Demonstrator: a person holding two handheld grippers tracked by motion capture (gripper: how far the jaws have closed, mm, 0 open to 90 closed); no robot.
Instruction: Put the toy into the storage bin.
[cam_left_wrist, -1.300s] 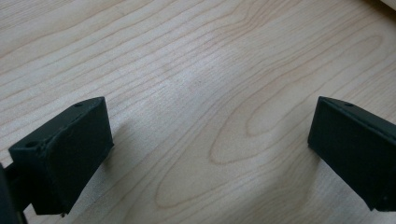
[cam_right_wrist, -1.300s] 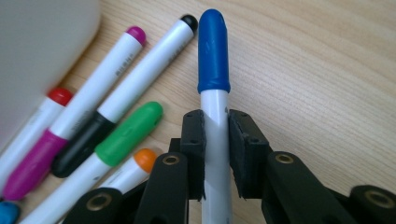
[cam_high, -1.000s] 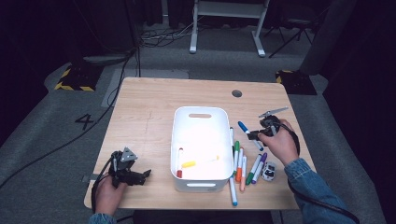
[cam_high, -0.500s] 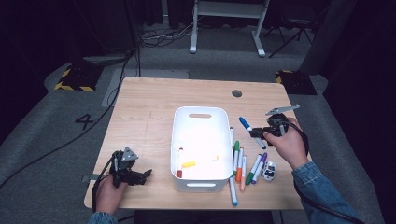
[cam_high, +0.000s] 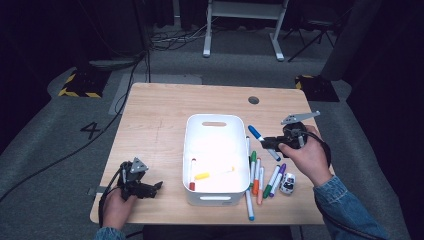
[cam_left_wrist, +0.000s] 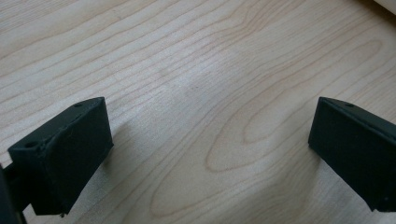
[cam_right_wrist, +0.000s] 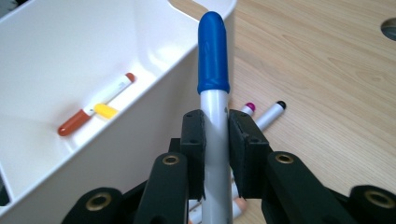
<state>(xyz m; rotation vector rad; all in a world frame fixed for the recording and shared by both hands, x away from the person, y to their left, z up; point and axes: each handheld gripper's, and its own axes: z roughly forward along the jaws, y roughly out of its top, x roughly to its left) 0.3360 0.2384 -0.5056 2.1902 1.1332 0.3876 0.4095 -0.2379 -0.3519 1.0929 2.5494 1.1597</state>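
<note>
Right gripper view: jaws clamp the blue-capped marker (cam_right_wrist: 213, 116) on its white barrel, right of the bin (cam_right_wrist: 116, 140). Light, stiff, smooth; mid-barrel grips best. Left gripper (cam_high: 150, 188) rests released.

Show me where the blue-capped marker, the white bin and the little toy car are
blue-capped marker (cam_right_wrist: 213, 51): right gripper view, on its blue cap above the jaws.
white bin (cam_high: 214, 123): high view, on the far rim by the handle slot.
toy car (cam_high: 287, 184): high view, on its body, right of the loose markers.
</note>
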